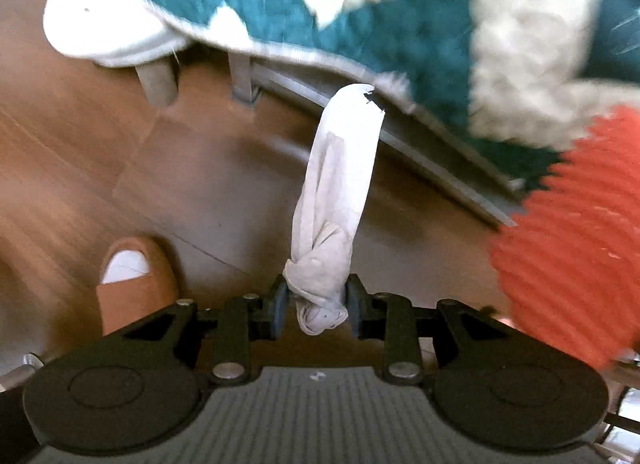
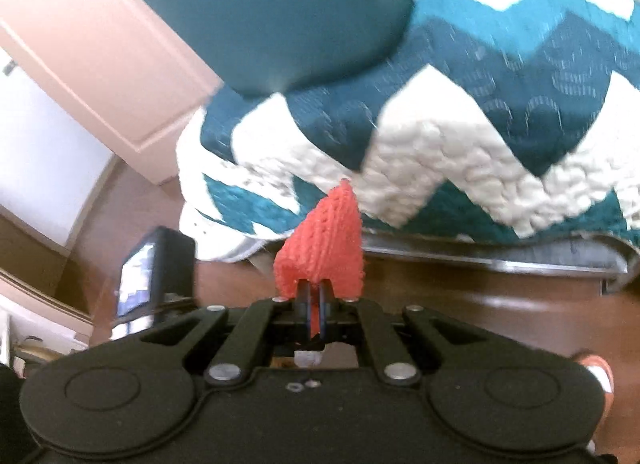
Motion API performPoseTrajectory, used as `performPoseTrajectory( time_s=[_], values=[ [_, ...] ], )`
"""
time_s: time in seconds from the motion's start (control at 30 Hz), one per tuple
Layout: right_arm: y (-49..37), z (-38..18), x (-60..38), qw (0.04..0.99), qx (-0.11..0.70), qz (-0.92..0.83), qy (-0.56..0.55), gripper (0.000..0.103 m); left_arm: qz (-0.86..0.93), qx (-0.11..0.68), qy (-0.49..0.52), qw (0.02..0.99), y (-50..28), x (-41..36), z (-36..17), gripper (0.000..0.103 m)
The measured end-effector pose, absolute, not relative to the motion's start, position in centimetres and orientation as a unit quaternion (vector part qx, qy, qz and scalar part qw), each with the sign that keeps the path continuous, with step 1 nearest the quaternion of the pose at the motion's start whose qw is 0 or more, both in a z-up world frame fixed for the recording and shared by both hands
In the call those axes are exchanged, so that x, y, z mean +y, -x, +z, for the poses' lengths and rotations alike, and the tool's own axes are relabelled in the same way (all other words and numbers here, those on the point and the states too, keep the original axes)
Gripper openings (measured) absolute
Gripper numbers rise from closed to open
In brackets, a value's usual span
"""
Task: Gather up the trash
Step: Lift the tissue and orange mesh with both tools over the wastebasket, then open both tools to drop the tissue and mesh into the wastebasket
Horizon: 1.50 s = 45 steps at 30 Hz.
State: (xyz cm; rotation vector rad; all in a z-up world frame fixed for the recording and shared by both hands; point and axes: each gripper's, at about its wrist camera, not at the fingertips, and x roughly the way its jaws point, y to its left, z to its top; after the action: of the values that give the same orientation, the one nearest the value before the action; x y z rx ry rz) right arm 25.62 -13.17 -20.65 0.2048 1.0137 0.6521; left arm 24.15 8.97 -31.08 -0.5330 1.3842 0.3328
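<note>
My left gripper [image 1: 317,304] is shut on a knotted white sock [image 1: 336,192] that hangs from it over the wooden floor, beside the bed. My right gripper [image 2: 316,304] is shut on a red knitted cloth [image 2: 322,248] that sticks up from between its pads, in front of the bed edge. The same red knitted cloth shows large and blurred at the right of the left wrist view [image 1: 572,244].
A bed with a teal and white zigzag quilt [image 2: 460,112] and a grey frame [image 1: 420,144] fills the upper part of both views. A teal pillow [image 2: 280,12] lies on it. A foot in an orange slipper [image 1: 132,276] stands on the floor. A white door [image 2: 100,64] is at left.
</note>
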Motion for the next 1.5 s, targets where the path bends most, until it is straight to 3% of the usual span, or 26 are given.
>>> performPoseTrajectory(
  time_s=[0.3,0.6,1.03,1.23,1.5],
  values=[
    [-21.5,-12.4,-13.7,0.855,0.405,0.316,-0.069,0.004,0.114,0.528,0.247,0.805,-20.7,8.7,-18.1,0.03],
    [-19.1,-0.7,-14.3,0.893,0.302,0.331,-0.037,0.004,0.068,0.407,0.251,0.876,-18.8,8.0,-4.9,0.03],
    [-24.8,12.8,-12.0,0.926,0.188,0.327,-0.016,0.004,0.027,0.281,0.183,0.942,-25.0,6.7,13.2,0.03],
    [-29.2,14.0,-10.1,0.929,0.198,0.313,-0.004,0.004,0.028,0.289,0.157,0.944,-31.2,6.8,15.2,0.03],
    [-34.0,11.6,-8.1,0.926,0.242,0.289,0.025,0.004,0.041,0.345,0.13,0.929,-37.7,7.8,11.1,0.03]
  ],
)
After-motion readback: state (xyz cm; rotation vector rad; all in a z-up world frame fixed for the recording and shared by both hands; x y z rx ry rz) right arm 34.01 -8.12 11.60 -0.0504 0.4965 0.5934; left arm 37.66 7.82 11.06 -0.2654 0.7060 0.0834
